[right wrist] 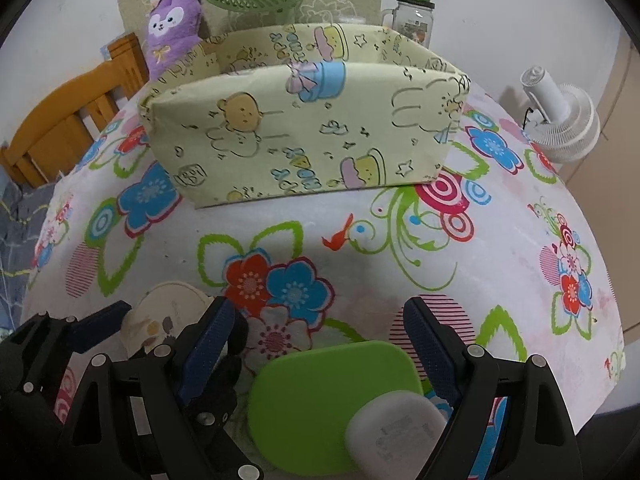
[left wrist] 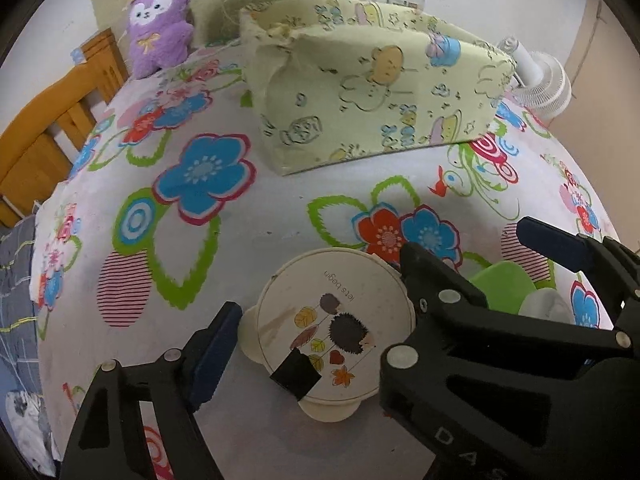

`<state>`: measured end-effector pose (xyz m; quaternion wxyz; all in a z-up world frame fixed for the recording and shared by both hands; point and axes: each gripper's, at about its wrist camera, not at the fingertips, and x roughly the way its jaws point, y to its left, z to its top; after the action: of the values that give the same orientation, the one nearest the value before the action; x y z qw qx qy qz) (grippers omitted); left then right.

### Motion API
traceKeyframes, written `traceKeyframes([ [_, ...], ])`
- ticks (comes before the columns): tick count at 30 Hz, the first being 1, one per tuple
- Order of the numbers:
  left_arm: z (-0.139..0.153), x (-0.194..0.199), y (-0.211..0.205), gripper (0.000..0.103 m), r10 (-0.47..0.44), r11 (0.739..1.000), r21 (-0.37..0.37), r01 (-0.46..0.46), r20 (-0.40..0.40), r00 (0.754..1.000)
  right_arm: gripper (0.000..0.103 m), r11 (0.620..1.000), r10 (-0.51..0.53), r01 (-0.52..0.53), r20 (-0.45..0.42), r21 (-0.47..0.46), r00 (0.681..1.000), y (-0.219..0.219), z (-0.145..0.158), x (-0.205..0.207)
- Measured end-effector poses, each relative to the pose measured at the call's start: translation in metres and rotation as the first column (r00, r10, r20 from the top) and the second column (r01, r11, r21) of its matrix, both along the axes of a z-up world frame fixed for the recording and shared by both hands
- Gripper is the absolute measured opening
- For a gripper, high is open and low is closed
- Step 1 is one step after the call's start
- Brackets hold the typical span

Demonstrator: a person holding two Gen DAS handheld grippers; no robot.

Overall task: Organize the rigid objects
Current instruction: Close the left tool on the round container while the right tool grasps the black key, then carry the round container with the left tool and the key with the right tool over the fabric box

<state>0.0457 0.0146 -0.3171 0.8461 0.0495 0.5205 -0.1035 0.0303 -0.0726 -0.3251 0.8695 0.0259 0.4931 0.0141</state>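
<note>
1. One fabric bin (right wrist: 304, 128) stands toward the bench's (right wrist: 520, 248) far edge.
2. One hedgehog-print container (left wrist: 334, 328) sits near the front edge, between the left gripper's (left wrist: 316, 296) spread fingers.
3. One green lid (right wrist: 320, 404) carries one white case (right wrist: 396, 434), between the right gripper's (right wrist: 316, 356) spread fingers.
</note>
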Motion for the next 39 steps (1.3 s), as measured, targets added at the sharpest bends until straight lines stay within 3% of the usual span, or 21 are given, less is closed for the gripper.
traceKeyframes([
  [10,0.001,-0.010,0.018,0.085,0.037,0.999,0.040,-0.037,0.005,0.999,0.088,0.998,0.068,-0.068,-0.003,-0.012,0.998,0.027,-0.003,-0.005],
  [15,-0.002,-0.016,0.026,0.085,0.059,0.997,0.048,-0.059,-0.007,0.998,0.080,0.994,0.112,-0.112,-0.023,-0.017,0.993,0.039,-0.008,-0.005],
  [21,-0.004,-0.018,0.032,0.085,0.071,0.997,0.038,-0.071,-0.013,0.997,0.060,0.992,0.126,-0.126,-0.058,0.015,0.990,0.043,-0.014,-0.003],
  [25,-0.004,-0.017,0.033,0.085,0.077,0.996,0.035,-0.076,-0.011,0.997,0.036,0.991,0.131,-0.131,-0.047,0.001,0.990,0.044,-0.013,-0.003],
  [39,0.013,-0.009,0.030,0.085,0.079,0.996,0.033,-0.080,0.017,0.997,0.035,0.994,0.106,-0.107,0.004,0.005,0.994,0.038,0.006,0.007],
])
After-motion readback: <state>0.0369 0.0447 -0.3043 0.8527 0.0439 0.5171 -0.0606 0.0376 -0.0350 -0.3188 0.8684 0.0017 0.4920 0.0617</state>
